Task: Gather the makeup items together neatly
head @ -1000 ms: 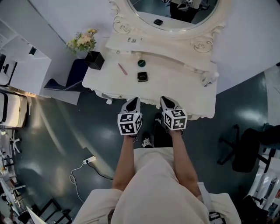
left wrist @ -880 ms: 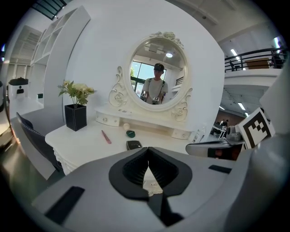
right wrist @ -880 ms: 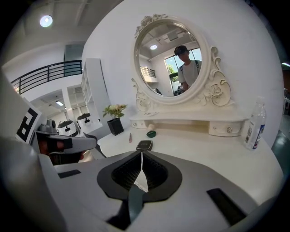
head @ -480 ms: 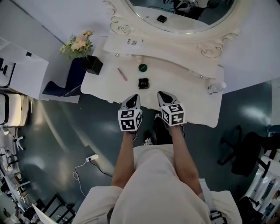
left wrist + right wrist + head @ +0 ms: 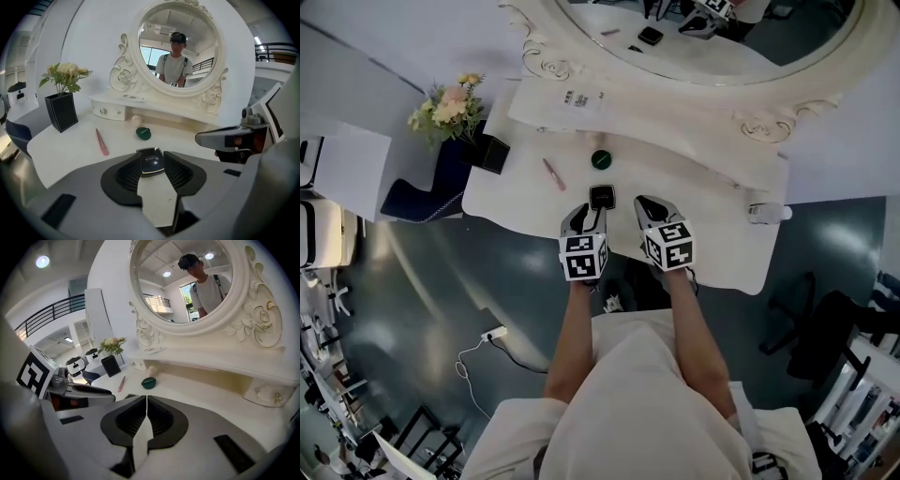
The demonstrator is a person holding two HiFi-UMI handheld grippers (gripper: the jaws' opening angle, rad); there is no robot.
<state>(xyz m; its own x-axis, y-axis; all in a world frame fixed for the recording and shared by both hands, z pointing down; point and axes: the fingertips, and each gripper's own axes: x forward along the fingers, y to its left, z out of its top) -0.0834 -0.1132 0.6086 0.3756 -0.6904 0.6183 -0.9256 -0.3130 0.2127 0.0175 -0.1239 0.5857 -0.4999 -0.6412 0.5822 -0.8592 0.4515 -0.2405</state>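
Spreading across the middle of the head view is a white table with an oval mirror at its back and a black vase of flowers at its left end. Both grippers hang over the near edge, side by side and pointing toward the mirror. The left gripper has just been opening its jaws; they stand apart, and the black compact lies flat on the table right at their tips. The left gripper view frames it in the gap, and the pads do not look to be pressing it. The right gripper has its jaws closed together with nothing between them, just to the right of the compact. The compact is nearly square, lid up, with its sides roughly in line with the left jaws. Beyond it, nearer the mirror, sits a round green pot. A pink pencil lies to the left of both, its long axis slanting from far-left to near-right. A small pale ball rests by the shelf behind the pot.
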